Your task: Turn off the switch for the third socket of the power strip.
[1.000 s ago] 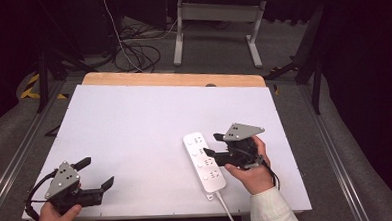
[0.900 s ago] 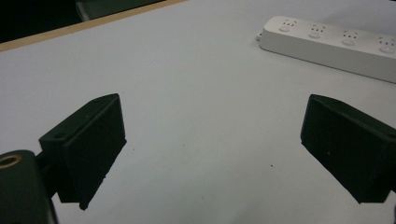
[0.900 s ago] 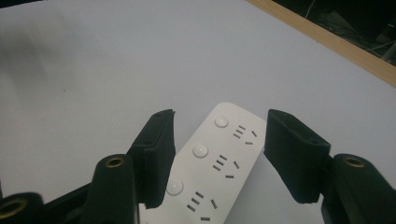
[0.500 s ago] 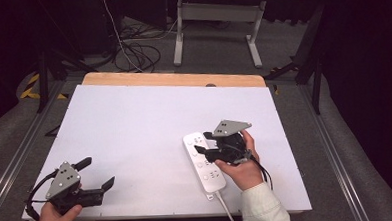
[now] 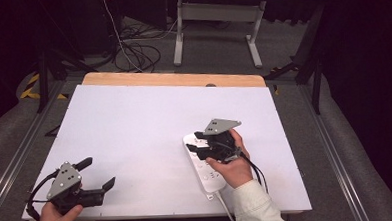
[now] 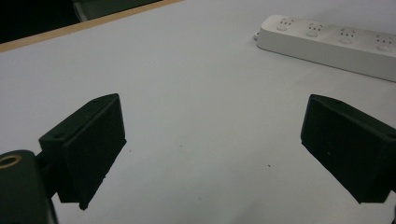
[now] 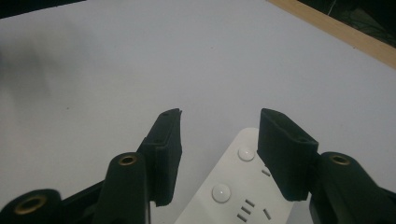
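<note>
Power strip (image 5: 202, 160) is what the work is about: a white one lying flat on the white bench (image 5: 134, 123), near the front edge and right of the middle. Its cord (image 5: 227, 211) leaves the near end and drops over the front edge, so the long axis runs from that edge away toward the far left, sockets facing up.

Nearest me, at the front left corner, the left claw (image 5: 97, 174) rests released, its jaws wide with only bare bench between them. Further in, the right claw (image 5: 194, 142) hovers over the far end of the strip; its jaws have just been closing and straddle that end without pressing on it, half shut as best I can judge.

My worry is the grip. Taken so near the tip, the smooth body may pivot or slide out, and the trailing cord could drag on the bench edge and twist it.
</note>
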A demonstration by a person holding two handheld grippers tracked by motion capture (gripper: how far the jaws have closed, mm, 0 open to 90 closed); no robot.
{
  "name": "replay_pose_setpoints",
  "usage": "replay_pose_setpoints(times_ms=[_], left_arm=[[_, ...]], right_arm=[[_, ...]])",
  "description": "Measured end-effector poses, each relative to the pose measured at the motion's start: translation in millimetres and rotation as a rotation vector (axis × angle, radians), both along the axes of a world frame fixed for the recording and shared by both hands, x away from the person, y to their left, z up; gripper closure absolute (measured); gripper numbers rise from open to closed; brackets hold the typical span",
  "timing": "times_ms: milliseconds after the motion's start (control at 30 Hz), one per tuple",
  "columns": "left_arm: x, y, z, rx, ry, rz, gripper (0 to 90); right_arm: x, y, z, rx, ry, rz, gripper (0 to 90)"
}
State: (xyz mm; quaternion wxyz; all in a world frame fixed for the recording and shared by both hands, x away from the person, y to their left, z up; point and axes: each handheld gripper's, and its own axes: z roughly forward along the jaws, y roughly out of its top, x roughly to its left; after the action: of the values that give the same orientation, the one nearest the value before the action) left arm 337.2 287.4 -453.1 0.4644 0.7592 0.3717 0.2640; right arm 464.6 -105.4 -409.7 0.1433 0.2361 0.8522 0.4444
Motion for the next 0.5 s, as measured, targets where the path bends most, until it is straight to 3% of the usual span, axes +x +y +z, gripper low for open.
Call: replay_pose_setpoints(times_ms=[200, 233, 267, 333, 500], left_arm=[[-0.2, -0.3, -0.1, -0.003, 0.002, -0.003, 6.9], [-0.2, -0.4, -0.1, -0.002, 0.002, -0.003, 6.9], [-0.3, -0.5, -0.1, -0.002, 0.002, -0.003, 6.9], [-0.4, -0.8, -0.2, -0.002, 0.002, -0.004, 6.9], [-0.4, -1.1, -0.2, 0.001, 0.002, -0.005, 6.9]], right_arm=[[0.9, 1.3, -3.0, -0.004, 0.008, -0.006, 52.8], [0.9, 0.6, -3.6, 0.012, 0.024, -0.003, 59.1], [0.9, 0.6, -3.6, 0.012, 0.024, -0.003, 59.1], [-0.1, 0.1, -5.6, 0.045, 0.074, -0.004, 72.5], [-0.3, 1.4, -8.8, 0.019, 0.092, -0.035, 85.0]])
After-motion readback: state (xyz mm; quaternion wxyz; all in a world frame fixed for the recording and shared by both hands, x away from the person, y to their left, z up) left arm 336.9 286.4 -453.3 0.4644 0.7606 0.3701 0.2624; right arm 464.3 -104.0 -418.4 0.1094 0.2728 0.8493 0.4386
